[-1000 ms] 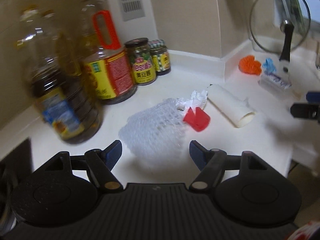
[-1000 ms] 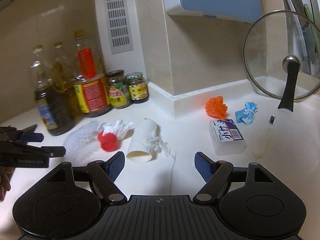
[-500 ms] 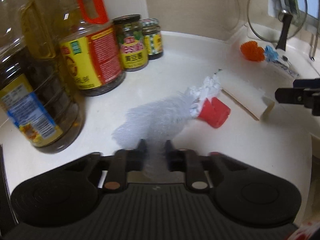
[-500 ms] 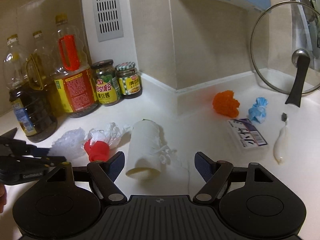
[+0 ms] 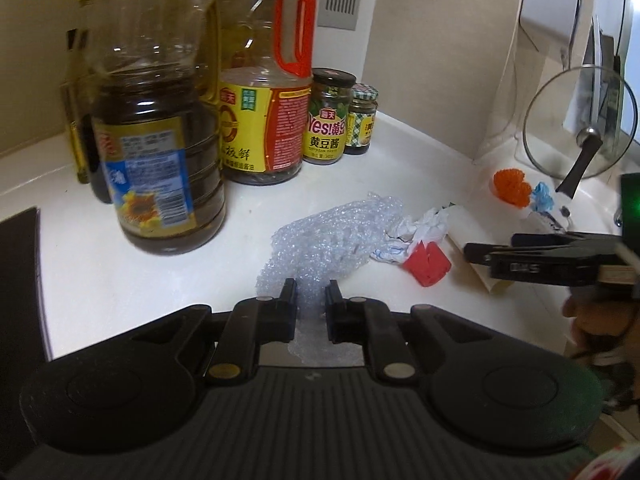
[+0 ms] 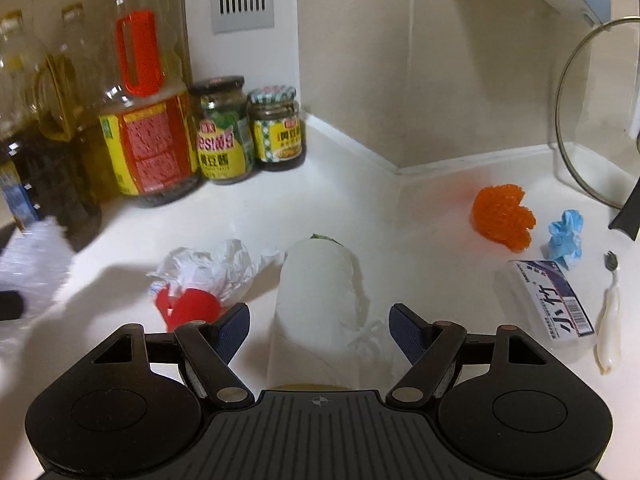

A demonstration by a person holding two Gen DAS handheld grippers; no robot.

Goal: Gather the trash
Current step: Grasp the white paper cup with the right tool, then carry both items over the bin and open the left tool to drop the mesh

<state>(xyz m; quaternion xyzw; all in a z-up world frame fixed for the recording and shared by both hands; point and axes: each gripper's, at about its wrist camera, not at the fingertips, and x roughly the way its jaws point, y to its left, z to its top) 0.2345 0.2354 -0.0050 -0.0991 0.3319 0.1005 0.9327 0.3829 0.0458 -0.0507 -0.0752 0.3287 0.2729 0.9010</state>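
Observation:
My left gripper (image 5: pixel 311 296) is shut on the near end of a clear bubble wrap sheet (image 5: pixel 336 240) that trails across the white counter (image 5: pixel 120 280). Beyond it lie crumpled white paper (image 5: pixel 416 226) and a red plastic piece (image 5: pixel 427 266). In the right wrist view the bubble wrap (image 6: pixel 36 256) is a blur at the left edge. My right gripper (image 6: pixel 319 326) stands open, its fingers on either side of a white paper roll (image 6: pixel 316 296) without touching it. The same gripper (image 5: pixel 492 254) shows from the side in the left wrist view, with a hand behind it.
Oil bottles (image 5: pixel 160 140) and sauce jars (image 6: pixel 224 132) line the back wall. An orange mesh ball (image 6: pixel 502 216), a blue crumpled scrap (image 6: pixel 566 238), a white labelled box (image 6: pixel 552 304) and a small white utensil (image 6: pixel 608 328) lie to the right. A glass lid (image 6: pixel 592 120) leans on the wall.
My left gripper closed on the bubble wrap and dragged it away from the crumpled paper. My right gripper moved left and forward until its open fingers straddle the paper roll.

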